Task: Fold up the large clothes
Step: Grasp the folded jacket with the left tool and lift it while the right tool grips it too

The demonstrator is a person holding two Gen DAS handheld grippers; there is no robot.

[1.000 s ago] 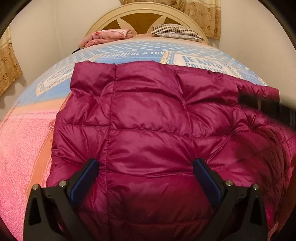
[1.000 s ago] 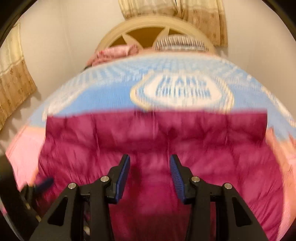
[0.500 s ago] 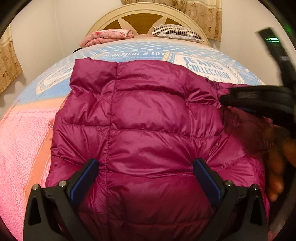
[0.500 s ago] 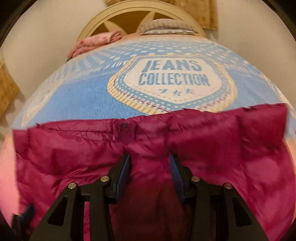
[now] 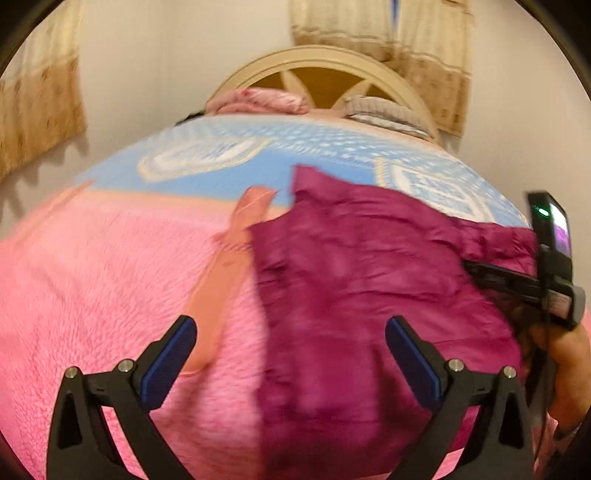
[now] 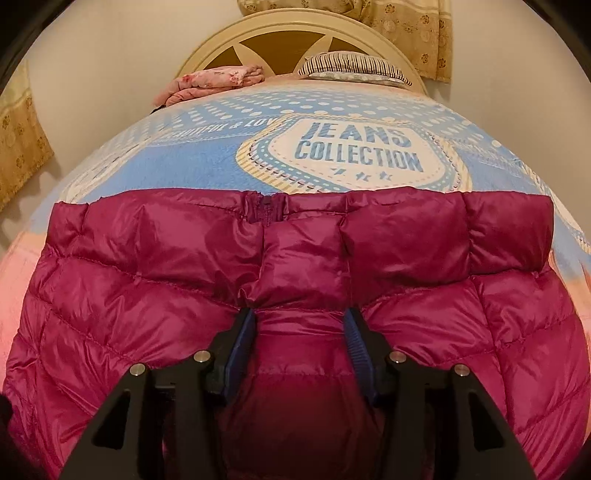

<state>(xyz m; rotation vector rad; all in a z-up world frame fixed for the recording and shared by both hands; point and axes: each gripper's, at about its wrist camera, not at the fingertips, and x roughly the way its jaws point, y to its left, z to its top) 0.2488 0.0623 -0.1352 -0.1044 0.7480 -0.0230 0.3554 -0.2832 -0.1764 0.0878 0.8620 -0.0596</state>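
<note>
Your right gripper [image 6: 300, 325] has its jaws drawn narrow and pinched on a puffy fold of the magenta quilted jacket [image 6: 295, 280], which bulges up between the blue pads [image 6: 236, 350]. The jacket spreads flat across the bed to both sides of those jaws, its zipped edge lying straight ahead of them. Beyond that edge, the blue bedspread [image 6: 207, 155] shows a "JEANS COLLECTION" badge. Farther ahead sit a folded pink cloth [image 6: 214, 83] and a striped pillow [image 6: 351, 66] against the cream headboard [image 6: 280, 35].

Your left gripper [image 5: 290, 334] has its jaws spread wide and holds nothing. Through its blurred view, the jacket [image 5: 369, 288] lies under the right jaw and ahead of it, while pink fleece blanket [image 5: 110, 280] lies under the left jaw. Your right gripper [image 5: 517, 282] appears far to the right, resting on the jacket.
</note>
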